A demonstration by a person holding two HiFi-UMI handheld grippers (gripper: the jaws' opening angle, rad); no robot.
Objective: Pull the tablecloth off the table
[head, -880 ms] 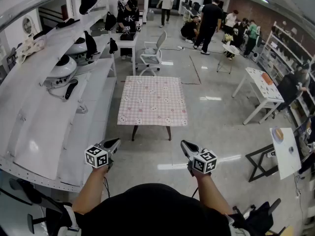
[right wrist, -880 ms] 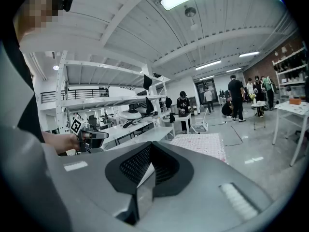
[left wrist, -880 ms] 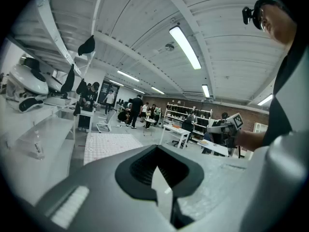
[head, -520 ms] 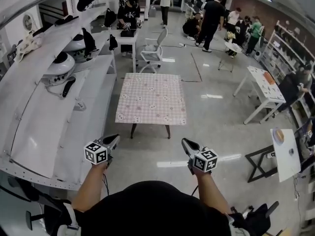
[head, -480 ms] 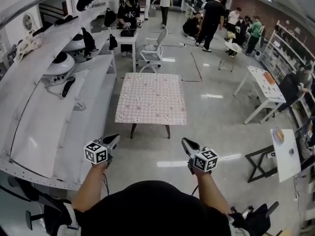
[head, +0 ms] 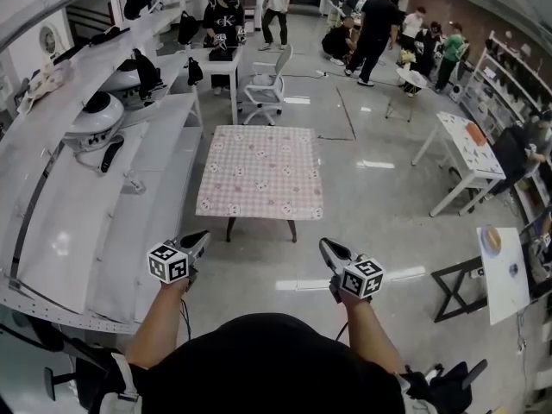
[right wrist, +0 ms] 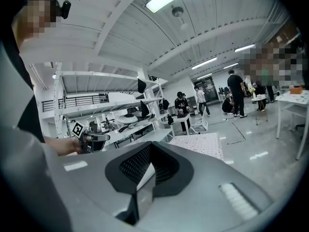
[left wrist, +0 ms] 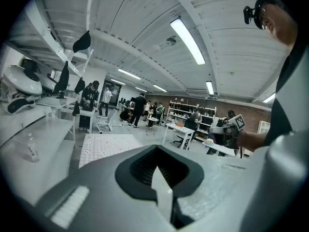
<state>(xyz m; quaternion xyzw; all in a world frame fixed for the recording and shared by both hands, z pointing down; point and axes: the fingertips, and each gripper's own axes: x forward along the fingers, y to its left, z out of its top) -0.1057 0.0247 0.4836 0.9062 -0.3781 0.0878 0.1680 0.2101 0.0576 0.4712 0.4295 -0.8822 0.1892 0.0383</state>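
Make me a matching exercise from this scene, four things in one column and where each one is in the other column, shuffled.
Things:
1. tablecloth
2. office chair
3. left gripper
4. helmet

Places:
A. on the long white shelf at the left
B. spread over the small table
C. held above the floor, short of the table
D. beyond the table's far edge

Pairs: 1-B, 2-D, 3-C, 4-A

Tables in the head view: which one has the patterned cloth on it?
The low dark-legged table in the middle of the floor; a pink checked tablecloth covers its top. The white table at the right has none.
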